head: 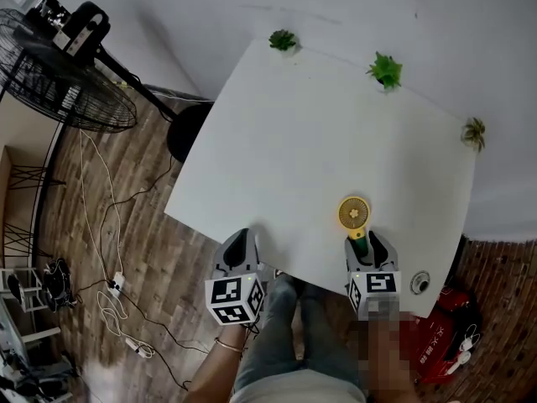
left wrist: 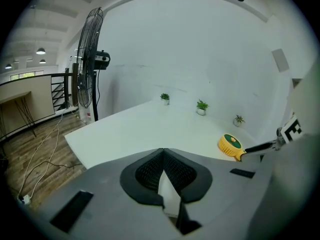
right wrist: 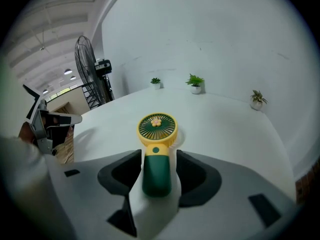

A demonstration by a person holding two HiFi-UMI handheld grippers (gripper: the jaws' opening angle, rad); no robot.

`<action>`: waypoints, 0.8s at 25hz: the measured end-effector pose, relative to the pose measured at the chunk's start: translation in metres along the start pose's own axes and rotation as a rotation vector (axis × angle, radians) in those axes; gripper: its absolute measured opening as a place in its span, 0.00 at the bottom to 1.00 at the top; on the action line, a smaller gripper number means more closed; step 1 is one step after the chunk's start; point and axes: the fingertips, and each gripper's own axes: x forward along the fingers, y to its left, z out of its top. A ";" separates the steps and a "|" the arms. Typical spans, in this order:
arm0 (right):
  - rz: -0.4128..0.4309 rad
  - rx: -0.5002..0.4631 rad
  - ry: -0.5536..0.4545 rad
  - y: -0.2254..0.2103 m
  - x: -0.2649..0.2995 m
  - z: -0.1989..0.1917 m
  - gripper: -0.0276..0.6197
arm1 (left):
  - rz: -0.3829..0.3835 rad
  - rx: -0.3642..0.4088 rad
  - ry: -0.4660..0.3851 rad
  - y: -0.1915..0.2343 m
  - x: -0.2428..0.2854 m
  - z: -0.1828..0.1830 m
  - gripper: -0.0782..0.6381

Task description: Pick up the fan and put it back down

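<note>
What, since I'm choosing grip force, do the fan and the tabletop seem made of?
The fan looks like moulded plastic: yellow head and green handle with a smooth, faintly glossy sheen. The tabletop is white, flat and matt, no grain showing; probably laminate or painted board, but the look leaves that open.
</note>
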 end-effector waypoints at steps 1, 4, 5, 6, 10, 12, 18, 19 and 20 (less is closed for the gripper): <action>0.002 -0.006 0.007 0.000 0.003 0.000 0.38 | 0.004 -0.005 0.001 0.002 0.000 -0.001 0.12; 0.010 -0.024 0.024 -0.001 0.009 0.002 0.38 | 0.017 -0.018 0.005 0.006 0.001 -0.004 0.12; 0.012 -0.027 0.031 -0.001 0.010 0.002 0.38 | 0.021 -0.022 0.007 0.008 0.002 -0.005 0.12; 0.014 -0.030 0.038 -0.001 0.012 0.001 0.38 | 0.024 -0.025 0.008 0.010 0.002 -0.006 0.12; 0.018 -0.035 0.070 0.001 0.018 -0.002 0.38 | 0.032 -0.033 0.012 0.014 0.004 -0.006 0.12; 0.017 -0.041 0.081 0.002 0.018 -0.002 0.38 | 0.032 -0.034 0.011 0.015 0.005 -0.005 0.12; 0.019 -0.041 0.089 0.001 0.020 -0.002 0.36 | 0.035 -0.034 0.012 0.017 0.008 -0.004 0.12; 0.019 -0.043 0.091 0.001 0.020 -0.002 0.35 | 0.034 -0.033 0.012 0.016 0.009 -0.004 0.12; 0.020 -0.044 0.093 0.001 0.020 -0.002 0.35 | 0.032 -0.033 0.013 0.015 0.009 -0.004 0.12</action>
